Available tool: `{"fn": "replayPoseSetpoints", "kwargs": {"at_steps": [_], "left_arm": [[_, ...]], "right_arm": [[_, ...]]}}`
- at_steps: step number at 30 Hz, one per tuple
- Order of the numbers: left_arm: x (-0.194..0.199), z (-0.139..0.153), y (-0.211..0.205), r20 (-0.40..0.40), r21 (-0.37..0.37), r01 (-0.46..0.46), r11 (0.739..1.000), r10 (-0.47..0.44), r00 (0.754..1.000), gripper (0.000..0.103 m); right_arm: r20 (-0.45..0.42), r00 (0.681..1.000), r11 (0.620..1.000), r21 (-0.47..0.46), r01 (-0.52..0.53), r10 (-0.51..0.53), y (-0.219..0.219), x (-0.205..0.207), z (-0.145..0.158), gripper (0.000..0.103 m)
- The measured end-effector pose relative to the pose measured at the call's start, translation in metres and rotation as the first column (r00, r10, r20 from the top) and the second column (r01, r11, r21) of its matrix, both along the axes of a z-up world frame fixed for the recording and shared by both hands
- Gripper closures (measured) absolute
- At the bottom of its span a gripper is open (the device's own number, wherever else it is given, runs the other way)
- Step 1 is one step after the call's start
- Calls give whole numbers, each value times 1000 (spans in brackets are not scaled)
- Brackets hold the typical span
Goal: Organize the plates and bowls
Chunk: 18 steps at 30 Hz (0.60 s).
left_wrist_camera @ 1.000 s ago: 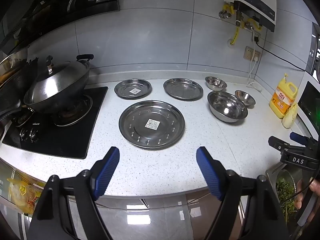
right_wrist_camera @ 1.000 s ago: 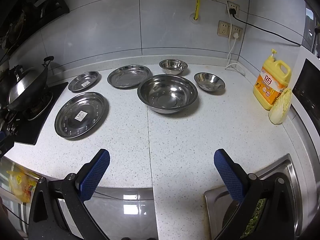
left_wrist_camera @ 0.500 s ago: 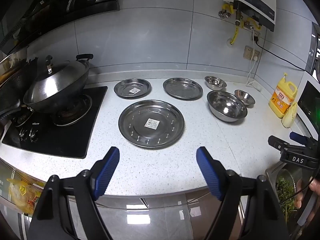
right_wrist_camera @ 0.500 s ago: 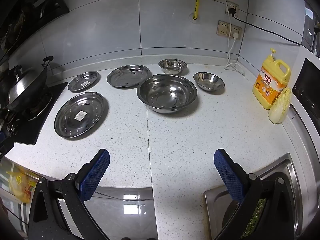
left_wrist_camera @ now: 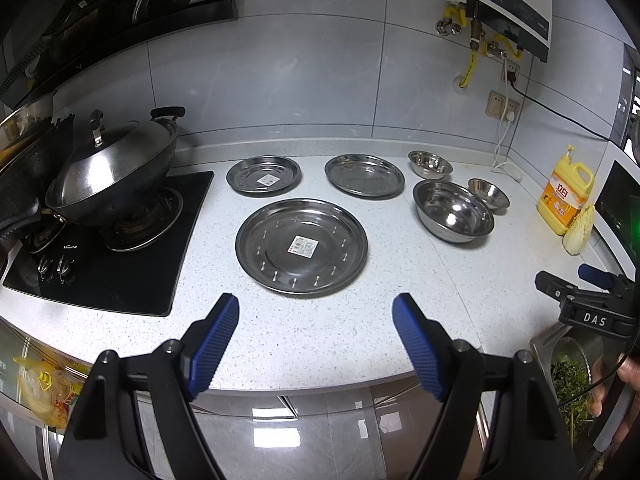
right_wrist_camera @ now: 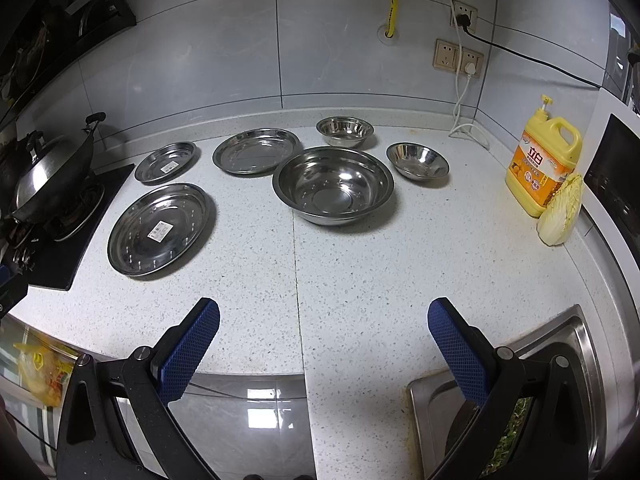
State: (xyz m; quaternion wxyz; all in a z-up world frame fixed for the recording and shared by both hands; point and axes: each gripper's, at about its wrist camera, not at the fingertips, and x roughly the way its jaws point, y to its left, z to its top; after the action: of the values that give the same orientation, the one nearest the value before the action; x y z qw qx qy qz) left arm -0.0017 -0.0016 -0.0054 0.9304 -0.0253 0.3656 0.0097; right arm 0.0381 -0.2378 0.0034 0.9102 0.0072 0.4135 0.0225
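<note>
Speckled white counter stretches ahead of both your tools, with grey wall tiles behind it. Your left tool hangs over the counter's near edge with its blue pads spread wide and nothing between them. Far to its left a lidded wok sits on the black stove. Straight ahead of this tool, close by, lies the big plate with a label at its centre. Beyond that, near the wall, the small plate sits ahead and slightly left, and the mid plate ahead and slightly right. Further right stands the big bowl, with two small bowls behind it, one towards the wall and one to the right. All six pieces lie apart from each other.

Your right tool is likewise wide open and holds nothing. From it, the big plate lies ahead to the left and the big bowl almost straight ahead. A yellow soap jug with a cabbage leaning on it stands far to its right, and the sink lies just under its right finger.
</note>
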Motion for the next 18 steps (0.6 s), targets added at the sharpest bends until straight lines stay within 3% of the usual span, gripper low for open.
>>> {"fn": "replayPoseSetpoints", "kwargs": {"at_steps": [18], "left_arm": [[0,0,-3,1,7,-4,1000,4,1000,25]], "right_arm": [[-1,1000,1000,1,-1,1,1,0,0,1]]}}
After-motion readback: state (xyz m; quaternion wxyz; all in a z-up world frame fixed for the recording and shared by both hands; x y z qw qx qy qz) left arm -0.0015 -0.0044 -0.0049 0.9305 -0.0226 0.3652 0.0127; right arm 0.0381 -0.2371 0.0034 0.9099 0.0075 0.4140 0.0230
